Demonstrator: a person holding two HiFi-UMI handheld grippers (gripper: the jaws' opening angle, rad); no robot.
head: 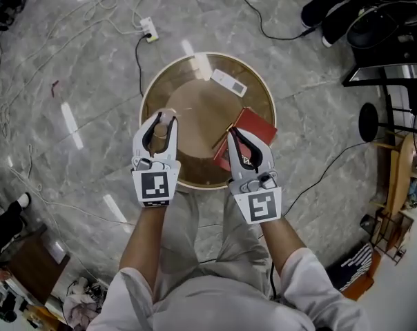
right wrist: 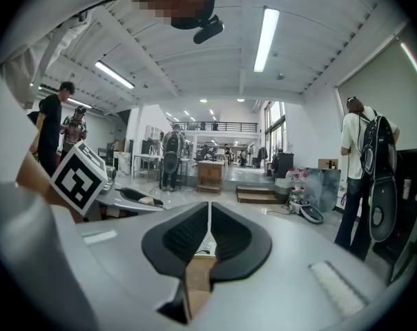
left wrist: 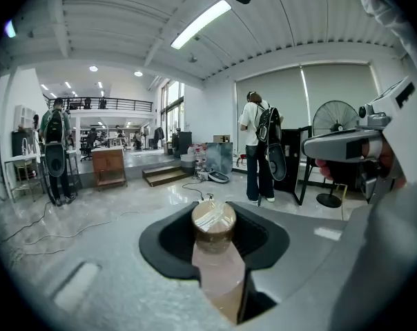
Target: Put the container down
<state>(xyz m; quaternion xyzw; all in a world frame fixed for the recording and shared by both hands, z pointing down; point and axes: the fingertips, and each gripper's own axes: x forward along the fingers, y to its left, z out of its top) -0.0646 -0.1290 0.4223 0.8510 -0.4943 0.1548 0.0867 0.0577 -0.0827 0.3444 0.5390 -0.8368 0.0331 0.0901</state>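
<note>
At the round table: a person stands at the near edge with a gripper in each hand, both reaching over the wooden top.
Task status: not done. The container is in the left gripper, and I see no sign of release.
Container location: over the near left part of the table. It lies lengthwise between the left jaws with the capped end pointing away from the person. Whether its underside touches the wood cannot be told.
Left grip: the jaws stand part-way apart, and both black pads press the container's sides.
Right gripper: the jaws are together with only a thin seam between the pads, and nothing is held.
Left arm pose: the forearm reaches straight ahead from the body, and the gripper is roughly level, aimed across the table.
Right arm pose: the forearm runs parallel to the left, with the tips over the near right edge at the red book. Contact with the book is not determinable.
Other items: a white flat object lies at the far side, well apart from both grippers.
Remaining, in my judgement: lower the container onto bare wood, part the jaws and draw back.
Risk noted: if laid on its side, the container may roll.
</note>
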